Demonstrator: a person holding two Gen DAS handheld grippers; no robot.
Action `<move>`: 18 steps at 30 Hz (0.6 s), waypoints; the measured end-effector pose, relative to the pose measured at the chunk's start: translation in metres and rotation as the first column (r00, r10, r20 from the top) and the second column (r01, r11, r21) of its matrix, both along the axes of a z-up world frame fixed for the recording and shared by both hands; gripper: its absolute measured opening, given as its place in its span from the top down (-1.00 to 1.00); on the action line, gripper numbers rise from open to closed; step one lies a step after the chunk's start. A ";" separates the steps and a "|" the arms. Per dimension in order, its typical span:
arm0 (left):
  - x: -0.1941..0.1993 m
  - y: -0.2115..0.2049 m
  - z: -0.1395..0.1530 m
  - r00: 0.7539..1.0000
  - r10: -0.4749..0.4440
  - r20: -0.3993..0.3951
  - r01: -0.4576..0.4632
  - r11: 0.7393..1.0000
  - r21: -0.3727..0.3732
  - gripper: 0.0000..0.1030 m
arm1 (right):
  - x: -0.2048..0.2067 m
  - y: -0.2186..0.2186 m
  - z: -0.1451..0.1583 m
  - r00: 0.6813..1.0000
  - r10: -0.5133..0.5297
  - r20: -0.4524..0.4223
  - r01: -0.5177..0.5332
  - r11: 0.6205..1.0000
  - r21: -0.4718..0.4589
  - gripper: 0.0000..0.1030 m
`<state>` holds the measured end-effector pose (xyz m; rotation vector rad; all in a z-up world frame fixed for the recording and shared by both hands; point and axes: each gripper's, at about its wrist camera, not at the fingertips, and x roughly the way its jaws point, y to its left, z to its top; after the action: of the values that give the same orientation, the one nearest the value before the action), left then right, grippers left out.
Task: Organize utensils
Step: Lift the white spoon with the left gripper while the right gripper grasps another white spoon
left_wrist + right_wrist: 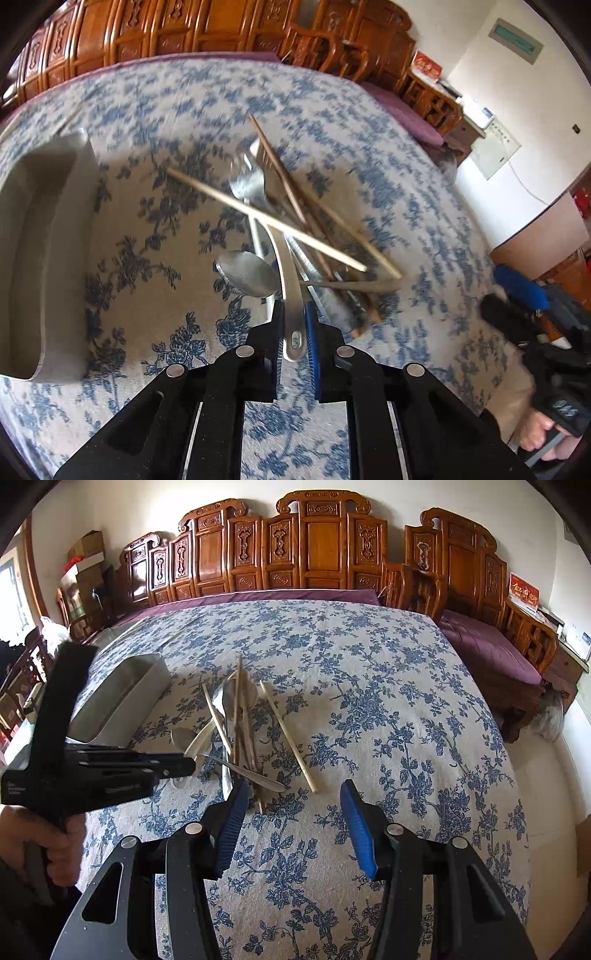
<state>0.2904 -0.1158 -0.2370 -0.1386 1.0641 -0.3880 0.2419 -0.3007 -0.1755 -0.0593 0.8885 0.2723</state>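
A heap of utensils [295, 236] lies on the blue-flowered tablecloth [155, 295]: pale and dark chopsticks crossed over steel spoons and a fork. My left gripper [294, 325] is shut on the flat steel handle [290, 291] of one utensil, near the end with the hole; its far end runs under a pale chopstick [266, 218]. A spoon bowl [247, 273] lies just left of the handle. In the right wrist view the left gripper [184, 766] reaches into the heap [236, 734] from the left. My right gripper [293, 794] is open, holding nothing, above the cloth at the heap's near end.
A steel oblong container [37, 240] [122, 701] stands left of the heap. One pale chopstick [288, 738] lies a little apart on the right. Carved wooden benches [317, 554] with purple cushions run behind and to the right of the table. A hand [62, 849] grips the left tool.
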 end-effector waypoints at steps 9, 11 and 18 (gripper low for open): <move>-0.012 0.005 0.032 0.998 -0.022 0.066 0.021 1.000 0.019 0.94 | -0.004 0.006 0.002 1.000 0.014 0.005 -0.014 1.000 -0.005 -0.05; -0.013 0.009 0.033 0.998 -0.019 0.064 0.019 1.000 0.011 0.94 | -0.004 0.008 0.002 1.000 0.018 0.006 -0.018 1.000 -0.010 -0.05; -0.017 0.007 0.047 0.996 -0.048 0.077 0.048 0.999 0.011 0.93 | -0.005 0.009 0.002 1.000 0.017 0.003 -0.017 1.000 -0.013 -0.05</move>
<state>0.2733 -0.1083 -0.1897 -0.0894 0.9940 -0.4285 0.2374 -0.2918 -0.1734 -0.0789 0.8868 0.2823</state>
